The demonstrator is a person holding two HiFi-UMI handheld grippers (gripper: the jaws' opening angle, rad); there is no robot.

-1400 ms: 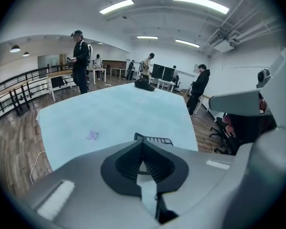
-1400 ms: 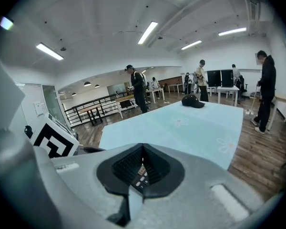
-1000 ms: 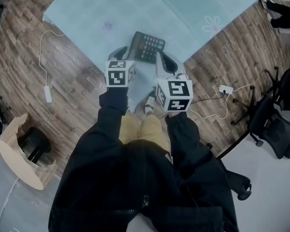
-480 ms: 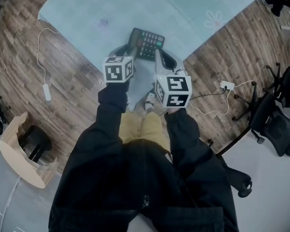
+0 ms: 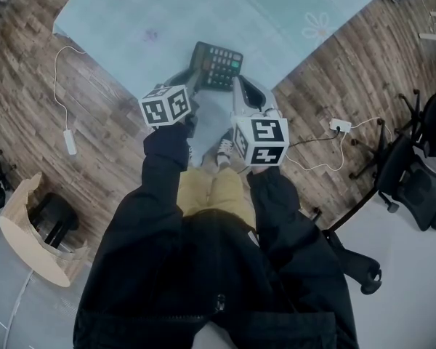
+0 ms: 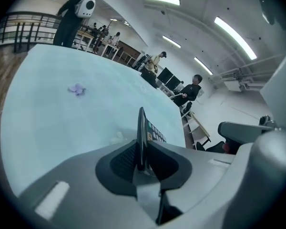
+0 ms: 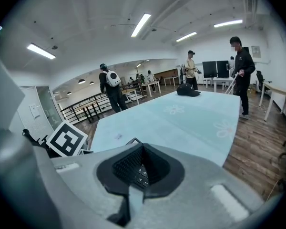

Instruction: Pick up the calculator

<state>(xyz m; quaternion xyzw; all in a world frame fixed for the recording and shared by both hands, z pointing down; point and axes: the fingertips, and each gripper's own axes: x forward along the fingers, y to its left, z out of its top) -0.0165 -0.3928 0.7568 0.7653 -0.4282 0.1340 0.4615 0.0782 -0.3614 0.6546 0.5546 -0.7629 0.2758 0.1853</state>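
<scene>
Black calculator (image 6: 141, 137) edge-on, keys mostly hidden

Overhead, two close; shared calculator (image 5: 216, 65)

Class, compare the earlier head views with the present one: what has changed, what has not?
The left gripper rolled, its marker cube tipping leftward; its claw has just been closing and now clamps the calculator edge-on. The right gripper and the calculator's place on the table corner stayed.
</scene>
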